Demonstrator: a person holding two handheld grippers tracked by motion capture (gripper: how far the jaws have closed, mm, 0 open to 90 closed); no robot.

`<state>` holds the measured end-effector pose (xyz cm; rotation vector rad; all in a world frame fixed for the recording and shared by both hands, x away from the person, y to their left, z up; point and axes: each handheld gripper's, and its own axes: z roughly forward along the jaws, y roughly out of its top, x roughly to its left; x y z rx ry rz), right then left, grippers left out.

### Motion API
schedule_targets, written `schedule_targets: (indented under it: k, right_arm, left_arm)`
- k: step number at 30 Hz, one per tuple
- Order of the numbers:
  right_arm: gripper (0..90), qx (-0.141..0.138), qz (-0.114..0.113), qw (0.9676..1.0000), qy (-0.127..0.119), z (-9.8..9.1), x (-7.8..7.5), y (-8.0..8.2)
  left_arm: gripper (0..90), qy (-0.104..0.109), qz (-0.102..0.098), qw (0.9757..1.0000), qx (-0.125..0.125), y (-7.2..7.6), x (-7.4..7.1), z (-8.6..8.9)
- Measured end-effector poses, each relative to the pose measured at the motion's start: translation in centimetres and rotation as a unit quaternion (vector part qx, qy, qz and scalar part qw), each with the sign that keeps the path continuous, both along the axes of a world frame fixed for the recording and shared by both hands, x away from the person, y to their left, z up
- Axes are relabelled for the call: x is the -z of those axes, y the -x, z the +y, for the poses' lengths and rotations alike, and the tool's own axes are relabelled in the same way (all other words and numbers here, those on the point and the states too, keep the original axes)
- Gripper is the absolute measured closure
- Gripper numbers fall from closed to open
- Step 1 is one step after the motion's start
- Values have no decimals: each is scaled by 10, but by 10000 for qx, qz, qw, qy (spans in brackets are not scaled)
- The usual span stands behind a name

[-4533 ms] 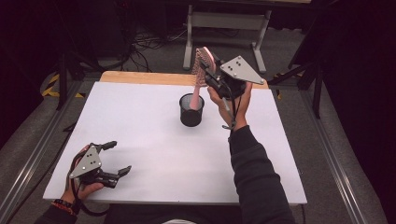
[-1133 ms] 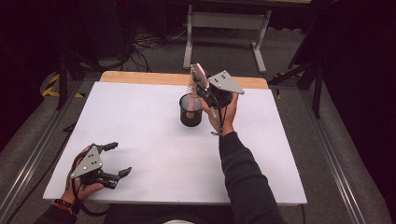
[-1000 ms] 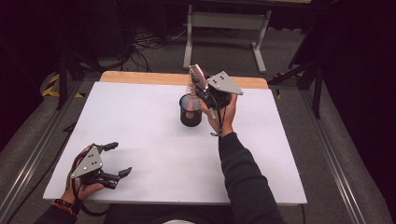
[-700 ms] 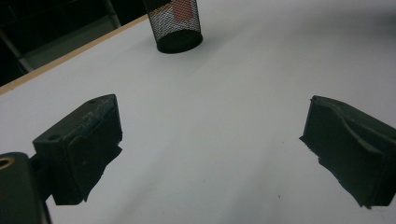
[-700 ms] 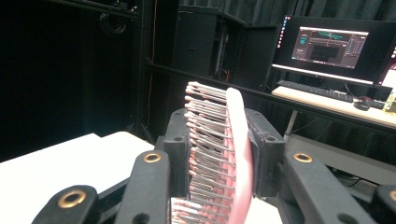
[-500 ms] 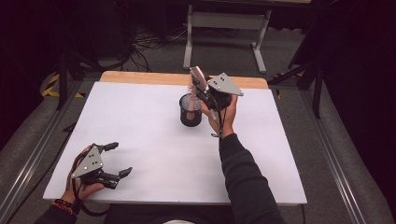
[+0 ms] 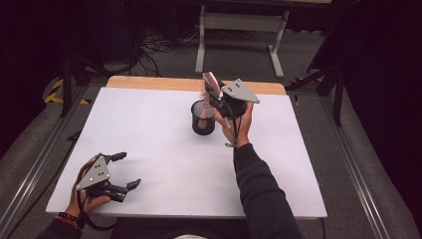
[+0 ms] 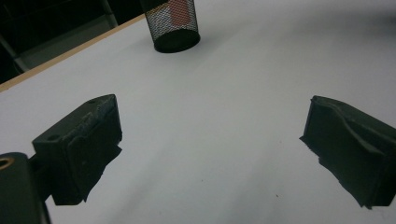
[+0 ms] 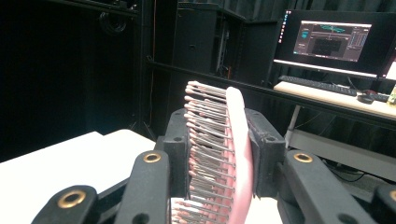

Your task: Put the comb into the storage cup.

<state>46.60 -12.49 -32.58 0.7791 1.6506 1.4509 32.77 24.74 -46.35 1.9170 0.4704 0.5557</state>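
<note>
A pink hairbrush [image 7: 210, 85] stands upright with its handle down inside a black mesh cup [image 7: 203, 118] near the far middle of the white table [image 7: 164, 144]. My right gripper [image 7: 217, 93] is shut on the brush head. In the right gripper view both jaws press the hairbrush [image 9: 219, 149], one on its bristles and one on its pink back. My left gripper [image 7: 124, 170] rests open near the table's front left corner. In the left gripper view its jaws stand wide apart over bare table, with the mesh cup [image 8: 173, 24] far ahead.
A wooden strip [image 7: 149, 83] runs along the table's far edge. Beyond it stand a metal frame [image 7: 239, 30] and cables on the floor. In the right gripper view, a desk with a monitor [image 9: 334, 42] stands in the dark room.
Since the earliest frame my right gripper has moved left and down with the hairbrush, bringing its handle into the mesh cup. Over the last second nothing has visibly moved.
</note>
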Motion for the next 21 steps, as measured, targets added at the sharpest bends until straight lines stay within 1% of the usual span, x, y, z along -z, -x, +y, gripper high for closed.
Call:
schedule_targets:
  k: [8, 15, 17, 21]
  right_arm:
    - [654, 29, 48, 10000, -82, -2, 5, 0]
    - [653, 37, 88, 9999, -98, -3, 9, 0]
    - [653, 37, 65, 9999, -120, -4, 11, 0]
    - [652, 38, 100, 9999, -93, -3, 14, 0]
  left_arm:
    - [54, -20, 2, 10000, 3, 0, 0, -1]
    - [54, -46, 1, 10000, 8, 0, 0, -1]
    - [54, -48, 5, 10000, 4, 0, 1, -1]
    - [55, -49, 2, 10000, 9, 0, 0, -1]
